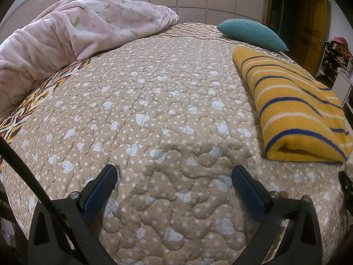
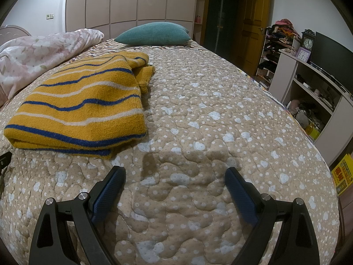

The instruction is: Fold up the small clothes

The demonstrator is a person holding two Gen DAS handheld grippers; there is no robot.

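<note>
Yellow knit sweater [image 2: 81, 103] with blue and white stripes, folded flat on our quilt [image 2: 198, 119], our left gripper [image 1: 174, 176] and right gripper [image 2: 175, 177] both spread wide, grasping nothing.

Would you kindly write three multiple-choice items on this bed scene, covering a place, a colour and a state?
1. Where does the striped sweater lie?
A. on the quilt
B. on the teal pillow
C. on the shelf

2. What colour are its dark stripes?
A. red
B. blue
C. green

3. How is the right claw?
A. shut on the sweater
B. shut, empty
C. open, empty

Answers: 1 A, it rests folded on the quilt, apart from the pillow. 2 B, blue and white lines cross the yellow knit. 3 C, its fingers stand wide apart over bare quilt.
</note>
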